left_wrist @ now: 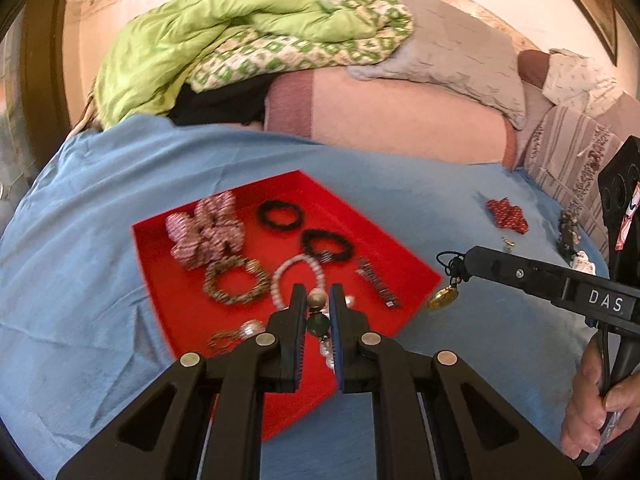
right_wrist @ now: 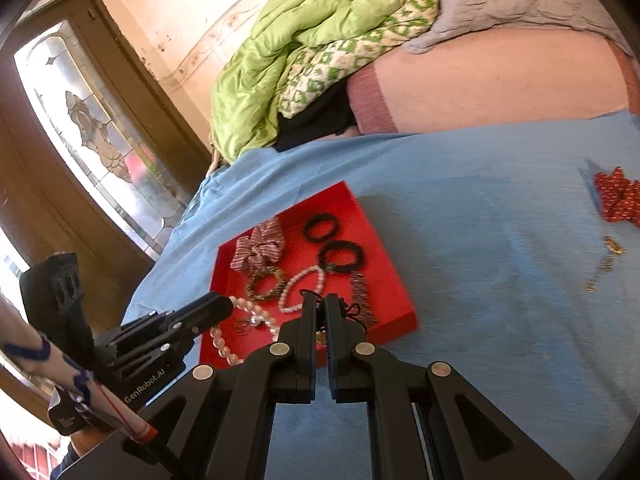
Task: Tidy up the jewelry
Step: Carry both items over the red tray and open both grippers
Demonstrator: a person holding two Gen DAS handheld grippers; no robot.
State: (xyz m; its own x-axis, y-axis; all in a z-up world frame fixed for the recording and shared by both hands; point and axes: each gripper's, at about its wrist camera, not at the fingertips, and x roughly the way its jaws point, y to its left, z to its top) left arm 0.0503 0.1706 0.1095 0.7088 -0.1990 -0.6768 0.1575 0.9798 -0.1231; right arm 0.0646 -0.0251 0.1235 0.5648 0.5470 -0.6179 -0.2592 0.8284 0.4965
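Note:
A red tray (left_wrist: pixel 352 216) lies on the blue sheet and holds a striped scrunchie (left_wrist: pixel 204 232), two black hair ties (left_wrist: pixel 280 216), a beaded bracelet (left_wrist: pixel 236 280), a pearl bracelet (left_wrist: pixel 298 272) and a hair clip (left_wrist: pixel 378 282). My left gripper (left_wrist: pixel 318 300) is shut on a pearl and green bead necklace (left_wrist: pixel 318 322) above the tray's near part. My right gripper (right_wrist: pixel 319 306) is shut on the black cord (right_wrist: pixel 352 312) of a gold pendant (left_wrist: pixel 442 298), which hangs over the tray's right corner. The tray also shows in the right wrist view (right_wrist: pixel 384 240).
A red star-shaped scrunchie (left_wrist: pixel 508 214), a small gold piece (left_wrist: pixel 508 245) and a dark trinket (left_wrist: pixel 568 232) lie on the blue sheet (left_wrist: pixel 100 280) to the right. A green quilt (left_wrist: pixel 240 40) and pillows (left_wrist: pixel 460 40) lie behind. A glass door (right_wrist: pixel 92 140) stands at left.

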